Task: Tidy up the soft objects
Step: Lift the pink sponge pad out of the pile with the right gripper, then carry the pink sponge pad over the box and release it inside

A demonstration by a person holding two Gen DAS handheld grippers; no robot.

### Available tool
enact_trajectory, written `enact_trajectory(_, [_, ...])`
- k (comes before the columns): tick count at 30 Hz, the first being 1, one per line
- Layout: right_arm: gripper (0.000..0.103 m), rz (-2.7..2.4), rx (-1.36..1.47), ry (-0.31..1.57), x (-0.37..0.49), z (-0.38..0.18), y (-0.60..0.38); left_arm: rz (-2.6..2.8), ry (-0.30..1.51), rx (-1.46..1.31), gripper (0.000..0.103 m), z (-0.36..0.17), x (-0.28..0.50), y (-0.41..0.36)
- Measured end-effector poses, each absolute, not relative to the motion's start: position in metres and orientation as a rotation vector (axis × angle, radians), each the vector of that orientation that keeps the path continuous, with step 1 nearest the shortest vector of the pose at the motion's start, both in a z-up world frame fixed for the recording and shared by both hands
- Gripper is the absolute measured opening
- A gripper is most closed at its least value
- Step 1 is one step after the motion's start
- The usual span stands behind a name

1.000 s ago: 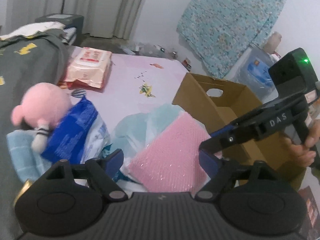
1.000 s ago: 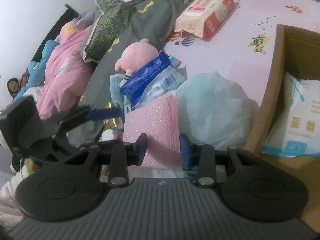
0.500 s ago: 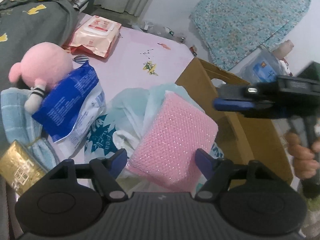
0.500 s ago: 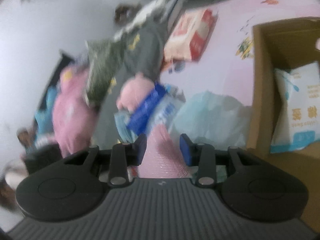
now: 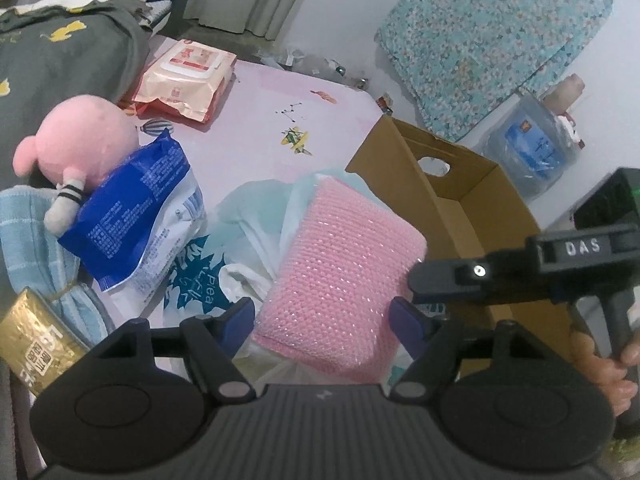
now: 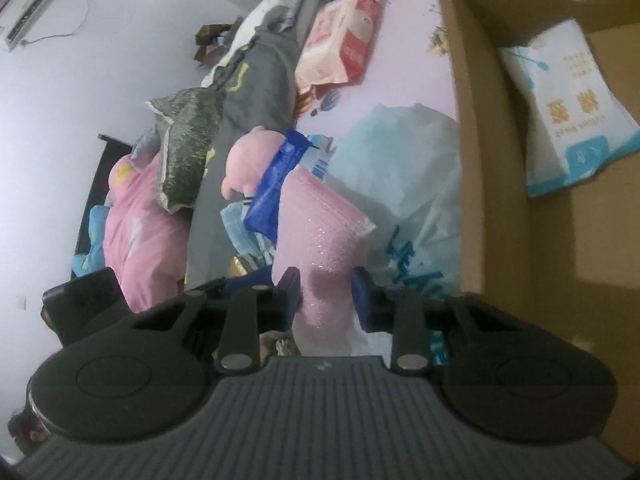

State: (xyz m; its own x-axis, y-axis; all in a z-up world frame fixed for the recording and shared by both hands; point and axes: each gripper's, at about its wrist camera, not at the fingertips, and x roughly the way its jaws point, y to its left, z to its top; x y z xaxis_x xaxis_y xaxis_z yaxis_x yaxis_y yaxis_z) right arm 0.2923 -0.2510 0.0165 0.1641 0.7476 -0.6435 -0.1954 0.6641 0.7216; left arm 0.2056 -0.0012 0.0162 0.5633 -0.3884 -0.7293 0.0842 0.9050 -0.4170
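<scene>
You are angling both grippers downward over the pile, taking the cardboard box (image 5: 452, 200) as landmark. Your right gripper (image 6: 326, 292) is reaching in from the box side, and a hand (image 5: 600, 364) is gripping its handle at the right edge of the left view. Its jaws are closing narrowly on the near corner of the pink sponge (image 6: 324, 232); the blue pads appear to be pinching that corner, which is bunching between them.

Your left gripper (image 5: 322, 320) is sitting moderately wide, its pads flanking the near end of the sponge (image 5: 340, 280) without touching it.

The sponge is lying just beside the box's outer wall, on top of a pale plastic bag (image 5: 248, 216). On the far side of the bag from the box, a blue packet (image 5: 128, 208) is leaning against a pink plush toy (image 5: 84, 140). Beyond those, well apart from the box, a wipes pack (image 5: 184, 76) is resting on the pink mat (image 5: 280, 112). Inside the box, a white tissue pack (image 6: 572, 108) is lying on the floor.
</scene>
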Motion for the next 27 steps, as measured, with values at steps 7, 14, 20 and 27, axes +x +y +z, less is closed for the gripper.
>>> enact_trajectory(7, [0.029,0.720,0.549,1.203,0.291,0.021,-0.243,-0.282,0.904,-0.320,0.074,0.034,0.190,-0.005])
enact_trajectory(14, [0.029,0.759,0.545,1.126,0.285,0.052,-0.244,-0.274,0.830,-0.288,0.074,0.072,0.175,-0.011])
enact_trajectory(20, [0.029,0.791,0.588,1.045,0.278,0.081,-0.269,-0.302,0.780,-0.231,0.074,0.105,0.173,-0.036])
enact_trajectory(27, [0.030,0.756,0.659,0.971,0.268,0.097,-0.329,-0.381,0.797,-0.166,0.074,0.114,0.189,-0.092])
